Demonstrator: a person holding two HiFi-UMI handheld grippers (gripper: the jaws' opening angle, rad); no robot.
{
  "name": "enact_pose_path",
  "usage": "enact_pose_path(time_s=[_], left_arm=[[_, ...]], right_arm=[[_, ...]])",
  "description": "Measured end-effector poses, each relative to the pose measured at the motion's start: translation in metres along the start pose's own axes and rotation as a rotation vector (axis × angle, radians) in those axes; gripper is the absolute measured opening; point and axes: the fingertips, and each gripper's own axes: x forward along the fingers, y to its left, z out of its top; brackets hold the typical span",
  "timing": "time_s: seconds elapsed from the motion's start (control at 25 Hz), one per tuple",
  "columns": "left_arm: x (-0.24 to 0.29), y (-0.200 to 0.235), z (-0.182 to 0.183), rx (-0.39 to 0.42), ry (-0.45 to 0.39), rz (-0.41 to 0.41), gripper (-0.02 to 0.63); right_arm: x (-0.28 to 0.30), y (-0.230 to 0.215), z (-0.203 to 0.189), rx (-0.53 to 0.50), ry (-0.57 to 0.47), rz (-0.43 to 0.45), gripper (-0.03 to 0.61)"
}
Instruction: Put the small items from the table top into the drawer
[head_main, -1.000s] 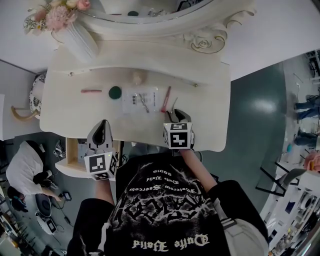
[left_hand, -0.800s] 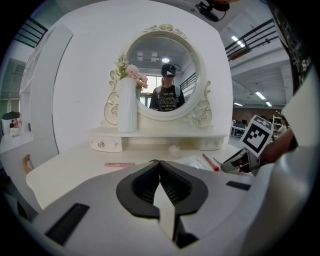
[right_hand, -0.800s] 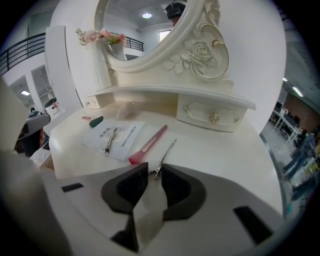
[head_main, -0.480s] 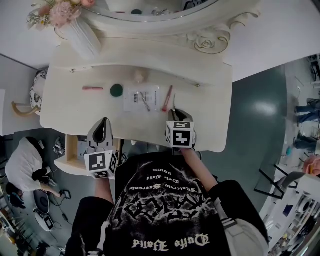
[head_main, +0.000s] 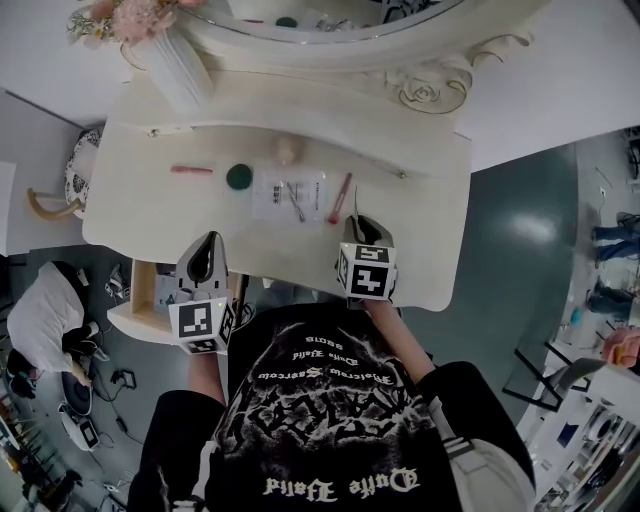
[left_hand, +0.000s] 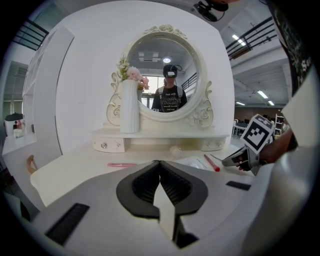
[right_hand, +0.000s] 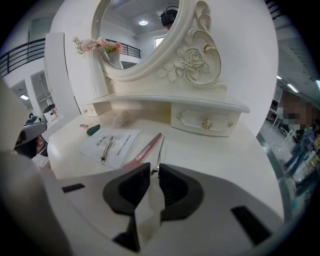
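Silver metal clip (right_hand: 159, 150) lies with its near end right between the fingertips of the right gripper (right_hand: 154, 171), whose jaws have just been closing and now pinch that end. A pink stick (right_hand: 142, 151) sits just left of those fingers, untouched. Best play here: keep the squeeze firm and lift straight up so the thin clip doesn't pivot or drag the stick, then swing across to the drawer (head_main: 143, 300) beside the left gripper (left_hand: 160, 162), its 2 jaws shut and empty.
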Motion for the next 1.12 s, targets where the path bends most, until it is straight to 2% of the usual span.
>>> enact_pose_path(time_s=[0.24,0.44,0.72,1.0,1.12], left_arm=[[-0.004,-0.001,0.0,-0.016,-0.006,0.027,0.015],[-0.007,-0.003,-0.002,-0.022,-0.009,0.04,0.015],[-0.019,-0.009,-0.003,-0.067,-0.03,0.083,0.015],[-0.04,-0.014,-0.012,-0.1,-0.031,0.164,0.015],[-0.055,-0.007,-0.015,-0.109,-0.028,0.226,0.015]], right_arm=[[-0.008,-0.005,0.013,-0.014,-0.065,-0.01,0.063],[-0.029,0.003,0.047,-0.09,-0.2,0.015,0.063],[-0.049,0.031,0.078,-0.147,-0.282,0.146,0.063],[-0.06,0.067,0.077,-0.253,-0.285,0.319,0.063],[-0.064,0.093,0.076,-0.317,-0.285,0.399,0.063]])
